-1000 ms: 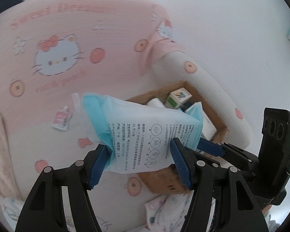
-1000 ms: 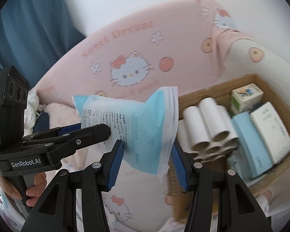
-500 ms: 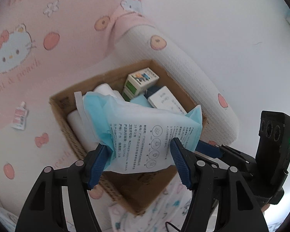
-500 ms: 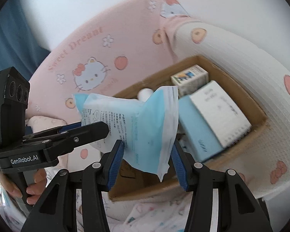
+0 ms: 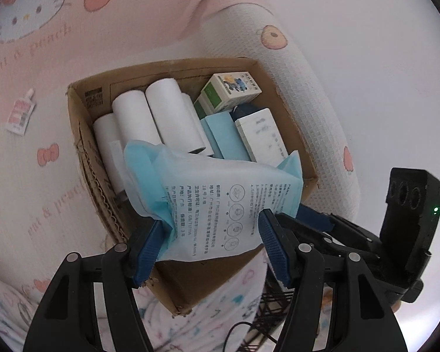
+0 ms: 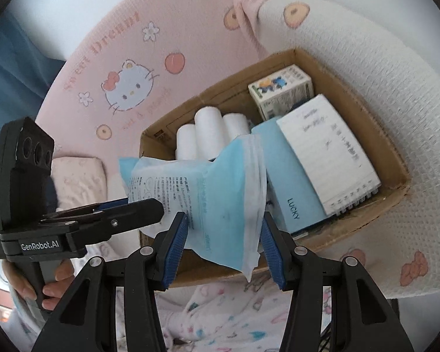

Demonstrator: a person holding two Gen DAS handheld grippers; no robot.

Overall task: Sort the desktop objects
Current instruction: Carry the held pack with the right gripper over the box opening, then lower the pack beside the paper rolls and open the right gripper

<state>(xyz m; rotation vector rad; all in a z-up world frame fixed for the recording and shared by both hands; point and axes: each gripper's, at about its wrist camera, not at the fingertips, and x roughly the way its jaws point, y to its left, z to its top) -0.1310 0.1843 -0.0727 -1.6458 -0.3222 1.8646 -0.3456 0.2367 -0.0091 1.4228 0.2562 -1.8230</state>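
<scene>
Broadly, everything here arranges itself around the cardboard box (image 5: 82, 135), which sits on pink cartoon-print bedding (image 5: 44, 67) with a white waffle-weave bolster (image 5: 314, 123) along its far side. Inside the box, white paper rolls (image 5: 161, 117) fill the end nearest the printed bedding, a blue pack (image 6: 290, 193) and a white notebook (image 6: 328, 152) lie against the bolster-side wall, and a small printed carton (image 5: 231, 88) stands in the far corner. Out on the bedding, well apart from the box, lies a small sachet (image 5: 20, 114).

Above the near edge of the box hangs the blue-and-white soft pack (image 5: 220, 199), carried by both tools. The left hand-held gripper (image 5: 211, 249) is clenched on its printed end, and the right hand-held gripper (image 6: 224, 246) pinches the crimped end; both sets of pads press into the film.

Judging from this, the pack is about to go into the box, and space is the worry. The box looks nearly full, so the pack may perch on the rolls and slide back over the low near wall. Letting go with one side first could swing the limp pack and drop it outside. Pressing it down might also crush the rolls or tip the carton.
</scene>
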